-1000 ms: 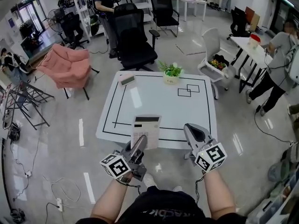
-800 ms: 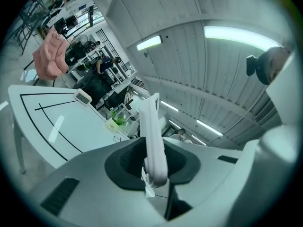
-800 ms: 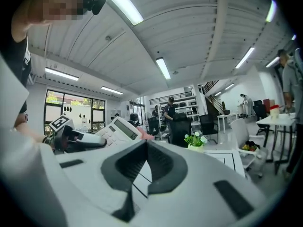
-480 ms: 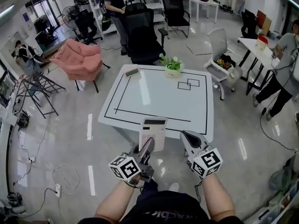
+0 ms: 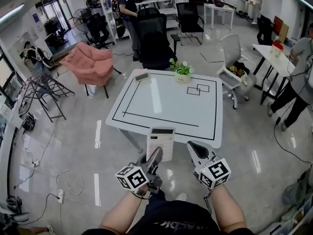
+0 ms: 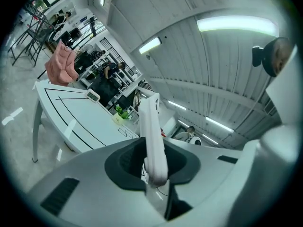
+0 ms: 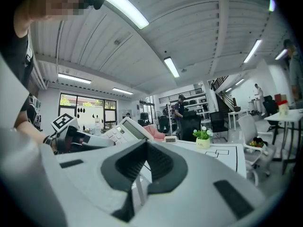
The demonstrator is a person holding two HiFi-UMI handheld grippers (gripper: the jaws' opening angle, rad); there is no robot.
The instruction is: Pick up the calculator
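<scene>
Drawn back from table (image 5: 161,102), level left claw (image 5: 156,153) grips calculator (image 5: 162,138); right claw (image 5: 192,146) closed

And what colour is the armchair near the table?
The armchair is pink; the head view shows it best.

White calculator (image 5: 161,140), keys up, display end forward, held by left tool (image 5: 156,155)

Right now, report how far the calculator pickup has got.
Done: the calculator is clamped in the left tool and held in the air, off the white table. In hand: holding it near the table's front edge. The right tool is shut and empty. Left: apparently nothing for the pickup itself.
</scene>
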